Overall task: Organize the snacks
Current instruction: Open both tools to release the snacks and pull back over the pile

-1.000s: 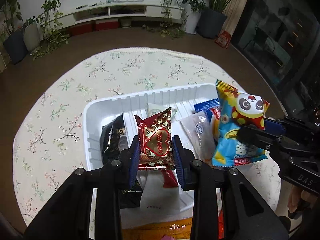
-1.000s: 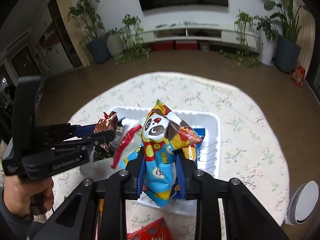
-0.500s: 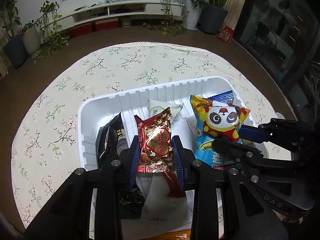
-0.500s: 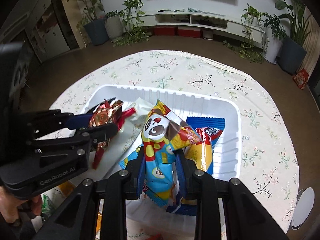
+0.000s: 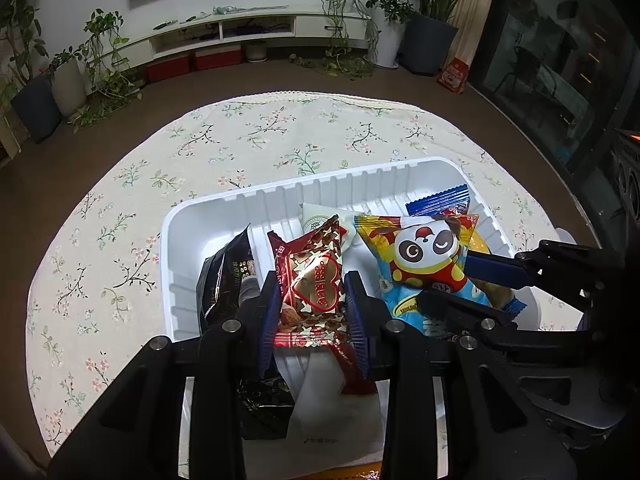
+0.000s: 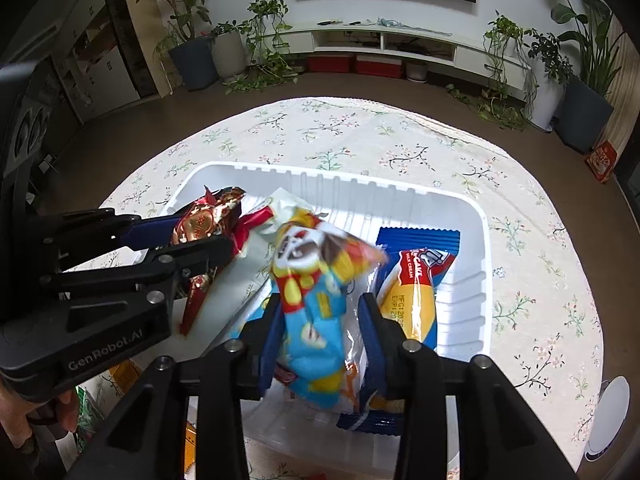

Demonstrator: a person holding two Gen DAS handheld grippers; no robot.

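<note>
A white ribbed tray (image 5: 360, 184) (image 6: 400, 196) sits on the floral tablecloth and holds several snack packets. My left gripper (image 5: 312, 296) is shut on a red-and-gold heart packet (image 5: 316, 284) (image 6: 200, 220) over the tray's middle. My right gripper (image 6: 320, 316) (image 5: 452, 280) has opened wider than the blue-and-yellow panda packet (image 6: 316, 280) (image 5: 424, 256), which is blurred and tipping between its fingers over the tray's right half. A black packet (image 5: 224, 276), a white packet (image 5: 320, 220) and a blue cake packet (image 6: 416, 272) lie in the tray.
The round table's floral cloth (image 5: 200, 152) surrounds the tray. A white round object (image 6: 608, 412) lies at the table's right edge. An orange packet (image 5: 352, 472) peeks out in front of the tray. Plants and a TV shelf stand far behind.
Both grippers have come lower and further over the tray. My right gripper's fingers have spread and the panda packet has tipped and slipped loose. My left gripper still grips the heart packet.
</note>
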